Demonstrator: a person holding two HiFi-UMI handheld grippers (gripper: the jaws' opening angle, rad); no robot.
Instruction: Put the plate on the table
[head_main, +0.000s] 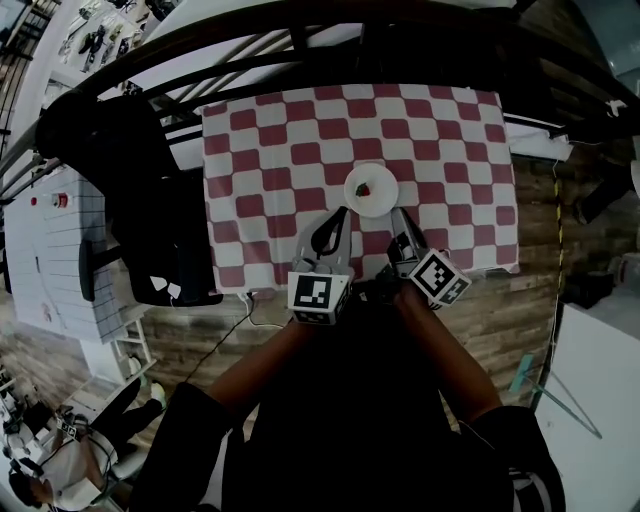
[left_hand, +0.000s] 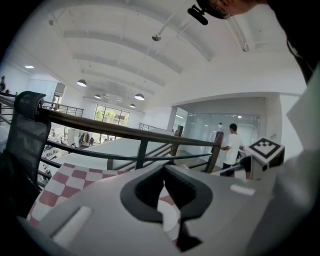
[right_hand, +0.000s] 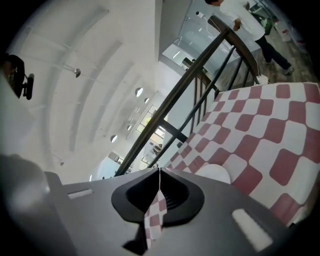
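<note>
A table (head_main: 450, 150) under a red-and-white checked cloth (head_main: 260, 150) stands on a wood-plank floor (head_main: 500, 320). A curved black railing (head_main: 300, 40) runs along its far side and a black chair (head_main: 140, 170) stands at its left. The room is a bright white hall with an arched ceiling.

The only markings are the black-and-white square patterns on the marker cubes, one on the left gripper (head_main: 345, 212) and one on the right gripper (head_main: 398, 215).

The plate (head_main: 382, 196), white and round, lies flat on the cloth at the near middle of the table. A small red thing (head_main: 363, 189) sits on it. Both grippers hang over the near edge, their tips just short of the plate's near rim, one to each side.

The left gripper's view shows its tips together and nothing between them. Only the cloth shows through the gap lower down. The right gripper's jaws are also closed, down to a thin slit, and empty.

Only the head view shows the chair and the red thing. The left gripper view alone shows round ceiling lamps (left_hand: 81, 83), a person (left_hand: 232, 145) in a white shirt by a glass wall at far right, and the right cube (left_hand: 266, 148). The right gripper view shows the plate from the side as a low white dome, and another person (right_hand: 240, 15) beyond the railing.
</note>
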